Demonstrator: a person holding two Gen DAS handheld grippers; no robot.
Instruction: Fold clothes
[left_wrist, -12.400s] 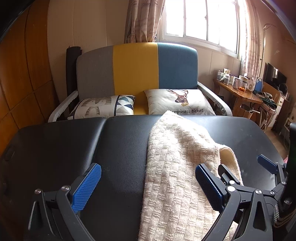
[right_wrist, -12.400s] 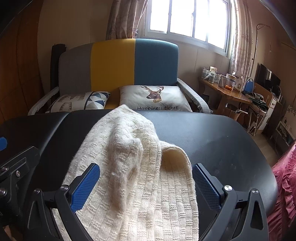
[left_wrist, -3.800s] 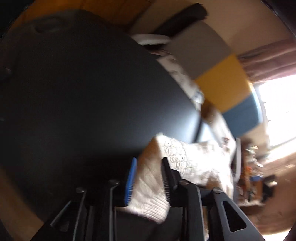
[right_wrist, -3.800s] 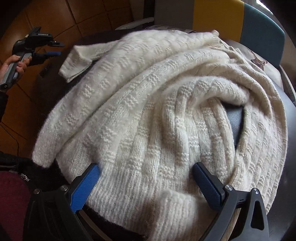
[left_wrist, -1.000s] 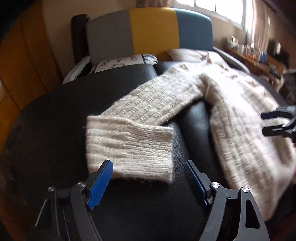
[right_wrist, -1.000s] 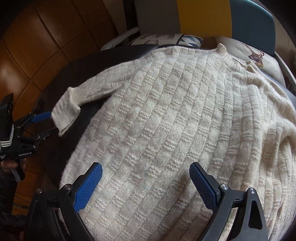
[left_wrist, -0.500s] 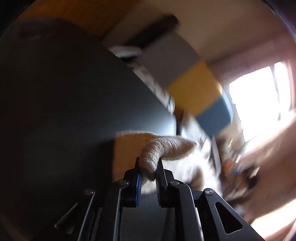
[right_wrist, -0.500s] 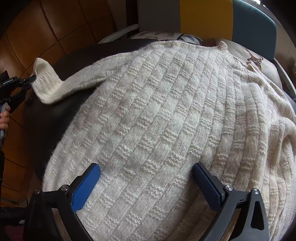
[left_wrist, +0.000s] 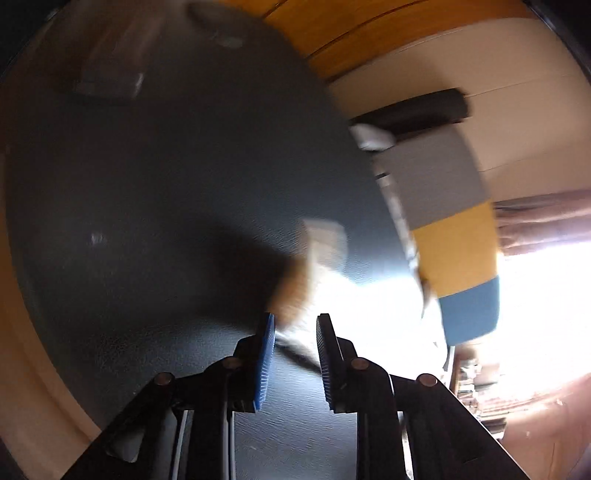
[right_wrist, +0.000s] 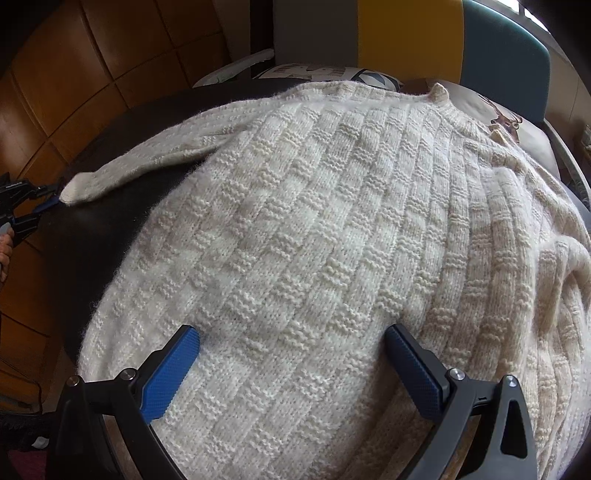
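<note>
Cream knit sweater (right_wrist: 314, 229) lies spread flat across the black table (right_wrist: 107, 229), and we take that table as our landmark. Its long axis runs from the hem at the table's near edge to the collar at the far edge, by the striped sofa (right_wrist: 406, 33). One sleeve (right_wrist: 147, 155) stretches out toward the table's left side, cuff pointing left. At that cuff we see our left gripper (right_wrist: 44, 199), level with the tabletop; its own blurred view shows the narrow gap between the fingers just short of the cuff, so we cannot tell whether it is grasping the knit. Our right gripper (right_wrist: 291, 354) hovers over the hem with its fingers spread wide, holding nothing, aimed toward the collar.
</note>
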